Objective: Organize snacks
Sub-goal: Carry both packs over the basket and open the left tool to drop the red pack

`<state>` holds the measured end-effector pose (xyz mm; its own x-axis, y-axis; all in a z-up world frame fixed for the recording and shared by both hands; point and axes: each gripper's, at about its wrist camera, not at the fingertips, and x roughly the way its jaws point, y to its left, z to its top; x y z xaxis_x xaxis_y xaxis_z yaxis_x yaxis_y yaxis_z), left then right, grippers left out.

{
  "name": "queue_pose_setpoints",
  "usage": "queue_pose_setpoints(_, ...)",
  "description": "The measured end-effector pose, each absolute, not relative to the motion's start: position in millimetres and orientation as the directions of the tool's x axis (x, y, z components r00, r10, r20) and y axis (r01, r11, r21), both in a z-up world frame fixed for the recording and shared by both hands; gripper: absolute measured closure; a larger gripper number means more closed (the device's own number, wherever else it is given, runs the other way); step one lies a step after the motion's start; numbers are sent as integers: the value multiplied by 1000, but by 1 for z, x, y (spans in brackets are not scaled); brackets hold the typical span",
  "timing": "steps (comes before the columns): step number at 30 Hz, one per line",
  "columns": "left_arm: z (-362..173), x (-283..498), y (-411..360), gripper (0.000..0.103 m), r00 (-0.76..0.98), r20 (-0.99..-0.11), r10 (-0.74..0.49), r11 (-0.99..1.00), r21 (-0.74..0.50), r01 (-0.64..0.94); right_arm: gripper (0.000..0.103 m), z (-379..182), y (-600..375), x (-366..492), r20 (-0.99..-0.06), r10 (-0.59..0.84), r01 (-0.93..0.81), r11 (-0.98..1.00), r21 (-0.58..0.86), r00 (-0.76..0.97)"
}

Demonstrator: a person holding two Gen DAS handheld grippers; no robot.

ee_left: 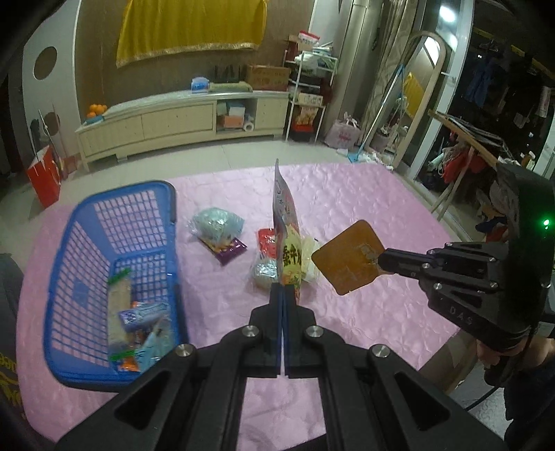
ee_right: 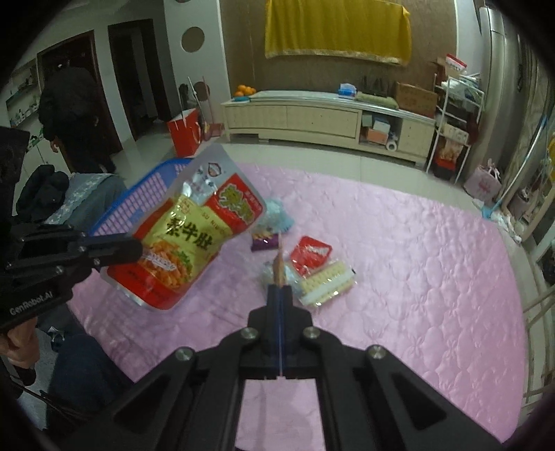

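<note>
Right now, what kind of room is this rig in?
Most likely a home living room: a low TV-style cabinet against the wall, a yellow cloth hanging above it, and a standing mirror beside a window curtain.

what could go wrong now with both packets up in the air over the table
1. The left gripper pinches the big red-and-yellow pouch only at its edge, so it may swing or slip.
2. The right gripper holds the small orange packet by one corner; it could drop.
3. The blue basket already holds snacks, so the pouch may catch its rim.
</note>
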<state>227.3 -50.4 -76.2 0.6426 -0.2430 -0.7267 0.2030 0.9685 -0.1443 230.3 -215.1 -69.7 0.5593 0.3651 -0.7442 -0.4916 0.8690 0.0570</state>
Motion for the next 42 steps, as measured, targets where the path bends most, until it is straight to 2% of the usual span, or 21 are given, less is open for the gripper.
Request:
queue_pose_setpoints(13, -39, 200, 17, 103, 705, -680, -204, 979, -142, 146, 101, -26, -147, 217, -674, 442, -555, 830, 58, 592)
queue_pose_setpoints(20, -34, 190, 56, 103, 715, -677, -172, 985, -142, 103, 101, -26, -106, 221, -682, 474, -597, 799, 67, 557)
queue_pose_setpoints(31, -55, 194, 97, 103, 690, -710, -142, 987, -155, 44, 101, -50, -65, 240, -716, 481, -602, 791, 106, 505)
queue_pose_setpoints(42, -96, 232, 113, 103, 625, -765, -159, 984, -175, 35, 101, -81, -51, 273, -745, 439, -551, 826, 116, 502)
